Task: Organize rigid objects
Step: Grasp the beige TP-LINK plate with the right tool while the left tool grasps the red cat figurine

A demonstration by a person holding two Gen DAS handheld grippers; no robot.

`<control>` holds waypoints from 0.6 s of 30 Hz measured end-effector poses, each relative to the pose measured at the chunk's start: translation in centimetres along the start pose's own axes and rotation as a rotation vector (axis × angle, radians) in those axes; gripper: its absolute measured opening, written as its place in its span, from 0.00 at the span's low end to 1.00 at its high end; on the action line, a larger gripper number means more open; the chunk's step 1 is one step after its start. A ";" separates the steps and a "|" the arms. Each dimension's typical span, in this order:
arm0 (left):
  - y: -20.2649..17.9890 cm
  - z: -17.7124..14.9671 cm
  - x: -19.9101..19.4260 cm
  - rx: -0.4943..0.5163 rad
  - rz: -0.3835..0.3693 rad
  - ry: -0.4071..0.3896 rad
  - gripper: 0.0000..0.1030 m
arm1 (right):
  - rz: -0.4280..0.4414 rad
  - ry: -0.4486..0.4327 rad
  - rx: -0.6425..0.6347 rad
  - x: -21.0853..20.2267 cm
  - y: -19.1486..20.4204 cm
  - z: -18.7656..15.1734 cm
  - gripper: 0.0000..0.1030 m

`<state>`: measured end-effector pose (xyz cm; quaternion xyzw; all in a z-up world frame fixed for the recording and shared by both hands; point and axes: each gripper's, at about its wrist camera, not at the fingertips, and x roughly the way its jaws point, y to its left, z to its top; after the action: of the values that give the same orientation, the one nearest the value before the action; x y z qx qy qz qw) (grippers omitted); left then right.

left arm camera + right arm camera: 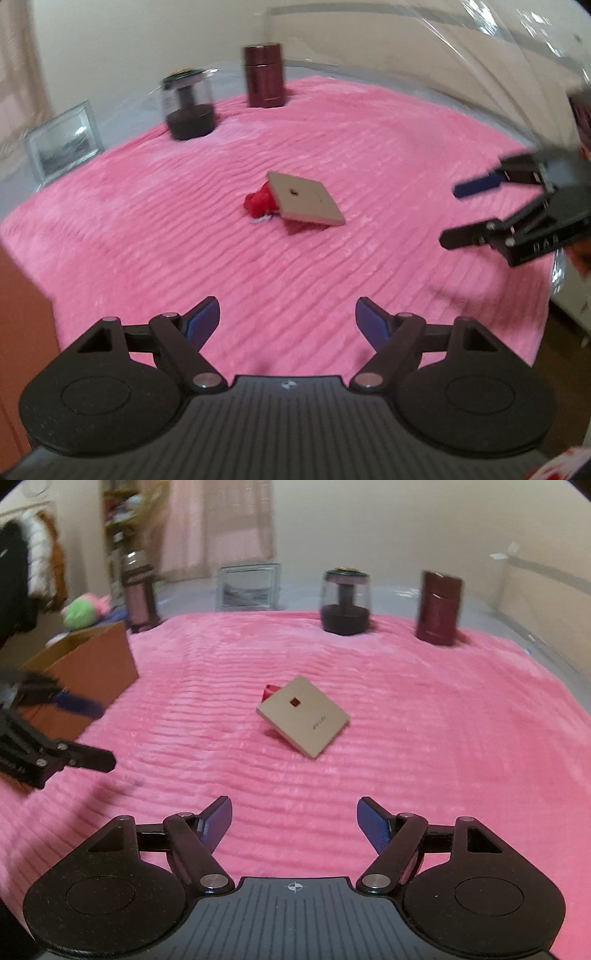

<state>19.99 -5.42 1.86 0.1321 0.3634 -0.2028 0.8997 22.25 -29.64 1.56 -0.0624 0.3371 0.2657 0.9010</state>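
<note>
A flat tan box (304,201) (303,716) lies tilted on a red tassel (259,202) in the middle of the pink blanket (332,280). A maroon cylinder (264,75) (437,607) and a clear-domed black device (189,103) (345,602) stand at the far edge. My left gripper (287,323) is open and empty, well short of the box; it also shows at the left of the right wrist view (99,734). My right gripper (294,821) is open and empty, also short of the box; it shows at the right of the left wrist view (452,214).
A cardboard box (88,672) stands open at the blanket's left edge. A framed picture (248,587) (62,142) and a tall dark bottle (140,592) stand at the back. A green plush toy (83,611) lies beyond the box. A wall runs behind.
</note>
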 end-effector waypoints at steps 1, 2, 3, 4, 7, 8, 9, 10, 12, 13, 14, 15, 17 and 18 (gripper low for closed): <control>0.1 0.6 0.4 0.029 0.001 0.006 0.75 | 0.007 0.002 -0.030 0.4 -0.3 0.4 0.72; 0.2 1.2 0.8 0.059 0.008 0.009 0.75 | 0.014 0.006 -0.052 0.8 -0.6 0.7 0.74; 0.4 2.0 1.2 0.097 0.016 0.013 0.75 | 0.023 0.014 -0.075 1.3 -0.9 1.1 0.77; 0.6 2.6 1.6 0.124 0.020 0.018 0.75 | 0.031 0.022 -0.104 1.9 -1.2 1.5 0.80; 1.6 4.5 2.7 0.189 0.006 0.036 0.76 | 0.068 0.045 -0.201 3.9 -1.9 2.7 0.84; 1.9 5.0 3.1 0.216 0.002 0.045 0.76 | 0.077 0.053 -0.228 4.5 -2.0 3.0 0.84; 2.2 5.5 3.6 0.251 0.000 0.050 0.76 | 0.085 0.062 -0.255 5.2 -2.2 3.4 0.85; 2.4 5.9 3.9 0.283 -0.007 0.048 0.76 | 0.097 0.071 -0.284 6.0 -2.3 3.8 0.86; 3.0 6.7 4.8 0.340 -0.037 0.058 0.77 | 0.117 0.081 -0.330 7.4 -2.5 4.6 0.86; 3.3 7.0 5.2 0.362 -0.050 0.063 0.77 | 0.135 0.092 -0.351 8.2 -2.7 5.0 0.87; 3.6 7.3 5.7 0.385 -0.060 0.068 0.78 | 0.148 0.103 -0.371 8.9 -2.8 5.4 0.87; 3.7 7.6 6.2 0.405 -0.069 0.071 0.79 | 0.155 0.112 -0.400 9.7 -2.8 5.7 0.89; 4.0 7.8 7.0 0.436 -0.089 0.075 0.80 | 0.171 0.126 -0.449 11.1 -2.7 6.3 0.91; 4.3 7.9 7.5 0.447 -0.103 0.080 0.80 | 0.177 0.130 -0.471 11.8 -2.7 6.6 0.92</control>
<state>31.57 -6.69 2.47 0.3173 0.3510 -0.3186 0.8214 34.86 -24.83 -1.17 -0.2578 0.3275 0.4100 0.8113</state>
